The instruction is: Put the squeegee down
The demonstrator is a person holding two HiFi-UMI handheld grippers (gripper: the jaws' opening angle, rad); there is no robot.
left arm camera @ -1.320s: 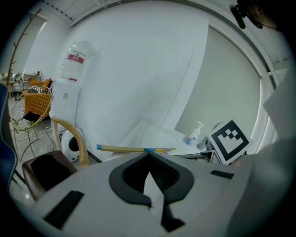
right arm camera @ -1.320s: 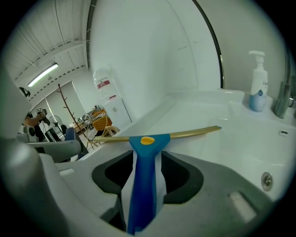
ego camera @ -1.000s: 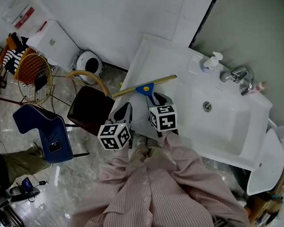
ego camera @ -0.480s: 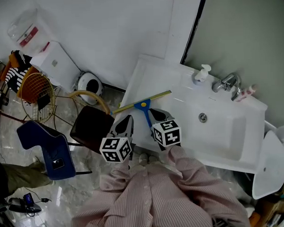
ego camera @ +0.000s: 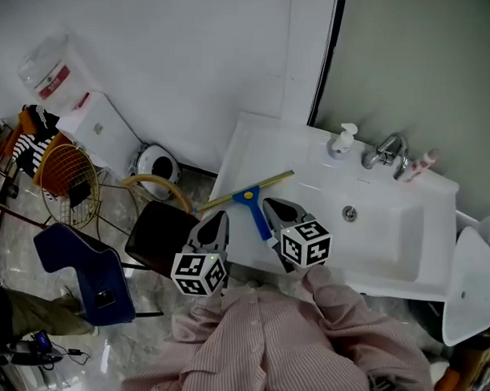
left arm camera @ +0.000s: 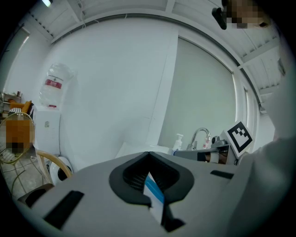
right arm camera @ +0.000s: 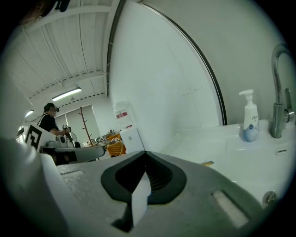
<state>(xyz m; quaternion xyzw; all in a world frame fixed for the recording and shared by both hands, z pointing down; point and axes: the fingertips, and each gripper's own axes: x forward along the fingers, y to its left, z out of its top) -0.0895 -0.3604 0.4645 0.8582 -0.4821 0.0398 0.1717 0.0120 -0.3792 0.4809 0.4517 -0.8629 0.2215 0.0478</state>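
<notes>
The squeegee (ego camera: 251,197), with a blue handle and a long yellowish blade, lies flat on the white counter (ego camera: 247,142) left of the sink basin. In the head view my right gripper (ego camera: 272,205) hovers just right of the handle, shut, with nothing between its jaws. My left gripper (ego camera: 219,218) is to the left of the handle at the counter's front edge, also shut and empty. In the right gripper view the closed jaws (right arm camera: 144,153) point over the counter, with only a yellow blade tip (right arm camera: 207,163) showing past them. The left gripper view shows its closed jaws (left arm camera: 149,154) aimed at the wall.
The sink basin (ego camera: 394,225), faucet (ego camera: 385,152) and soap pump bottle (ego camera: 340,141) lie to the right. Below the counter's left edge stand a brown chair (ego camera: 160,238), a blue chair (ego camera: 79,261), a wire basket (ego camera: 63,169) and a white water dispenser (ego camera: 98,128).
Both grippers have lifted and drawn back from the squeegee, which stays on the counter. The right gripper's jaws, spread beside the handle a second ago, are closed now.
</notes>
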